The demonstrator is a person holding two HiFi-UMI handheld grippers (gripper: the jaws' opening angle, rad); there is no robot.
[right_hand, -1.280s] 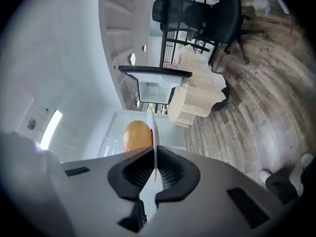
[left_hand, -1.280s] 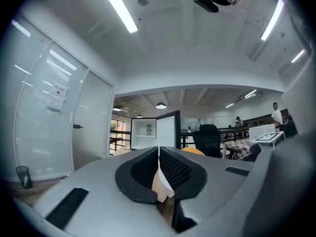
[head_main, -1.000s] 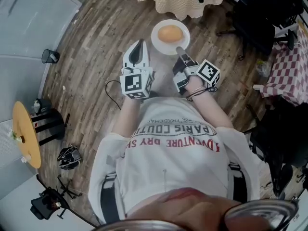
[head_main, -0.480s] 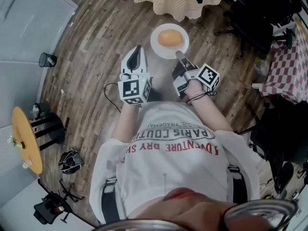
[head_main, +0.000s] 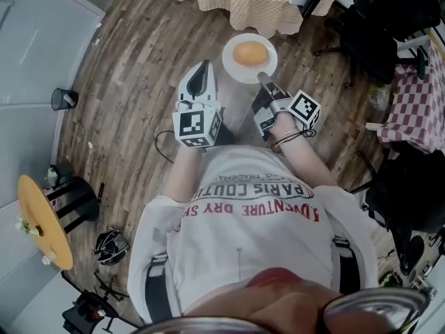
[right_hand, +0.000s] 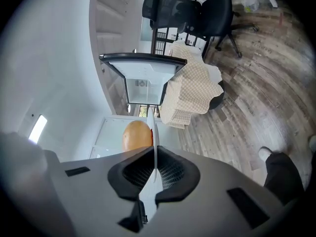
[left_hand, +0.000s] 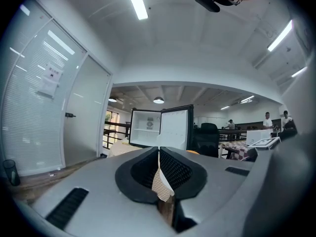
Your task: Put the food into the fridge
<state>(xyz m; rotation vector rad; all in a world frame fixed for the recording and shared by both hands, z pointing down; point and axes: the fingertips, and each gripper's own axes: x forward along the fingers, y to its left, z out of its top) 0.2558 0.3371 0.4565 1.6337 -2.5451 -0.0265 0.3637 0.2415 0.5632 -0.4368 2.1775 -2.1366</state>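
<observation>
A white plate (head_main: 240, 68) carries a round orange-brown food item (head_main: 249, 52) and hangs above the wooden floor. My right gripper (head_main: 262, 76) is shut on the plate's near rim. In the right gripper view the plate (right_hand: 154, 132) stands edge-on between the jaws of my right gripper (right_hand: 155, 154), with the food (right_hand: 137, 135) to its left. My left gripper (head_main: 202, 68) is held beside the plate, jaws together and holding nothing, as the left gripper view shows for the same gripper (left_hand: 159, 152). A small white fridge (left_hand: 160, 127) stands ahead with its door open, also seen as the fridge (right_hand: 142, 83).
A table with a checkered cloth (head_main: 236, 2) lies just past the plate. Black office chairs (head_main: 375, 33) and a red-checked table (head_main: 417, 96) are to the right. A small bin (head_main: 61, 99) and a yellow round table (head_main: 45, 232) stand at the left.
The person has stepped forward with both grippers and the plate held as before. The checkered-cloth table is closer and the things on the floor at the left have slid back.
</observation>
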